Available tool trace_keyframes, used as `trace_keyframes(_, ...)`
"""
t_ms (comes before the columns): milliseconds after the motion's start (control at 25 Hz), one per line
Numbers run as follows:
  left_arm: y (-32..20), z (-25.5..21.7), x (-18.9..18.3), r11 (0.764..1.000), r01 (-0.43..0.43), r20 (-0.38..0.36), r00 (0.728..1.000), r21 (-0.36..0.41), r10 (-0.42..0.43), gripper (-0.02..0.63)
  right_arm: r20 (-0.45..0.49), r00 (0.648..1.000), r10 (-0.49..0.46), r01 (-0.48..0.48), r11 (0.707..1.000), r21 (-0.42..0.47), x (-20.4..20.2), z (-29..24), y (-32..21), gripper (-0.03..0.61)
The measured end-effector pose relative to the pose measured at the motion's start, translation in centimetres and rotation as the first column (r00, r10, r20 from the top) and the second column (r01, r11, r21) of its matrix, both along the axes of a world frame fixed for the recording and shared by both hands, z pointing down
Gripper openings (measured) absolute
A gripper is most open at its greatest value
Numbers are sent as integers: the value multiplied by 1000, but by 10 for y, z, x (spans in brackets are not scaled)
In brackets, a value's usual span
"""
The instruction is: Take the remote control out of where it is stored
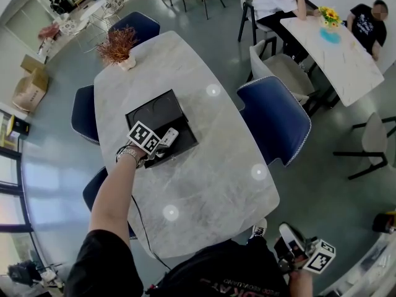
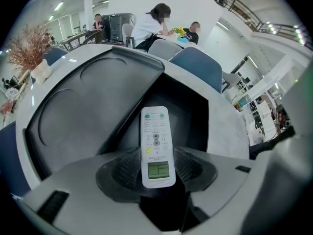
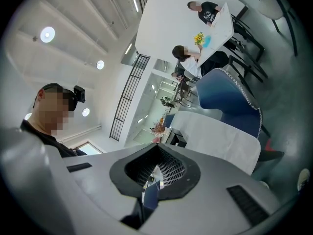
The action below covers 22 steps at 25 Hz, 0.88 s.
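Observation:
A white remote control (image 2: 156, 146) with a small screen lies lengthwise between the jaws of my left gripper (image 2: 156, 173), screen end toward the camera. The pads (image 2: 124, 170) flank its sides closely and do not clamp it. Behind it is the open black storage box (image 2: 83, 106) with its dark inner tray. From the head view, the left gripper (image 1: 166, 142) points steeply down at the near edge of the box (image 1: 151, 113), with the remote (image 1: 170, 135) at its tip. My right gripper (image 1: 286, 232) hangs off the table by my side, its jaws (image 3: 152, 177) together and empty.
The box sits on a marble table (image 1: 204, 184) with a dried plant in a pot (image 1: 117, 47) at the far end. Blue chairs (image 1: 275, 119) stand round it. People sit at a second white table (image 1: 340, 48). A thin cable (image 1: 141, 221) runs over the near table edge.

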<state>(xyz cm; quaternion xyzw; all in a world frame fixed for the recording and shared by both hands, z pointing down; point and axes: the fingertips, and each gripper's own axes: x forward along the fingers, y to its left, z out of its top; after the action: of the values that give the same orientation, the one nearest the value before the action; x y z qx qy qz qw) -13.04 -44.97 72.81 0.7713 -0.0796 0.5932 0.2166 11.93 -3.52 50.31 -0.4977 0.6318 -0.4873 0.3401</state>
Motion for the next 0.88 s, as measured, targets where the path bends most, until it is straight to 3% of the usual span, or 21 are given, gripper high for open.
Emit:
trace_keyframes(240, -3, -12, -3, 999, -30, 7, 1000, 24, 30, 198, 3, 1000, 2, -2, 1000, 0, 1, -1, -1, 9)
trace_keyframes(560, 5, -3, 10, 996, 70, -70, 995, -55, -74, 199, -1, 1000, -22, 22, 1000, -4, -3, 1, -4, 9)
trace_keyframes(880, 11, 12, 10, 998, 44, -11, 999, -37, -45, 225, -1, 1000, -12, 12, 1000, -14, -1, 1, -2, 9)
